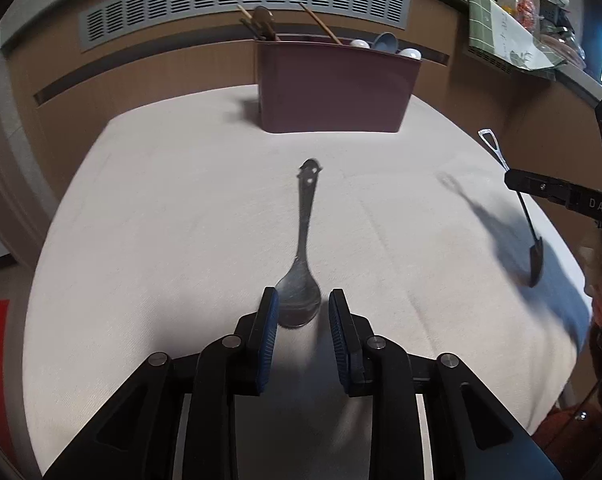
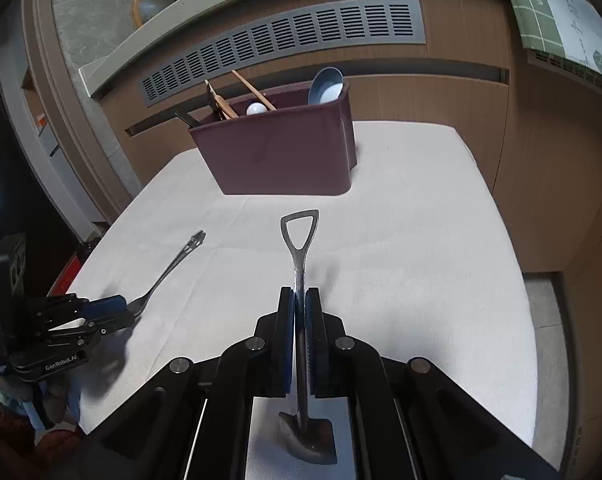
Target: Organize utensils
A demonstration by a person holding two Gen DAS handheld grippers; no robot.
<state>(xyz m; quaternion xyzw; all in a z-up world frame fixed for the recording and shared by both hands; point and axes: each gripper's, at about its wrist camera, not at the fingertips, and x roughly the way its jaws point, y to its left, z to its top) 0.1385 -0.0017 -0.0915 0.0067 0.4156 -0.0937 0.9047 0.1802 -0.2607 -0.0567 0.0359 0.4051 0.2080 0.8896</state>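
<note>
The bin (image 2: 285, 152) already holds several utensils. The right gripper (image 2: 300, 300) clamps the shovel spoon (image 2: 300, 248); the left gripper (image 1: 303, 304), open, straddles the spoon (image 1: 304, 236) lying on the desk (image 1: 161, 200).

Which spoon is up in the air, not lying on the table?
The shovel-shaped spoon, pinched in the right gripper. The other metal spoon lies flat on the white cloth, between the left gripper's open fingers.

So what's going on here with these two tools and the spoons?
Someone is sorting utensils on a white-covered table. The right tool is shut on a shovel-shaped spoon, lifted off the cloth. The left tool is open around the bowl of a metal spoon lying flat. The maroon holder already has utensils in it.
</note>
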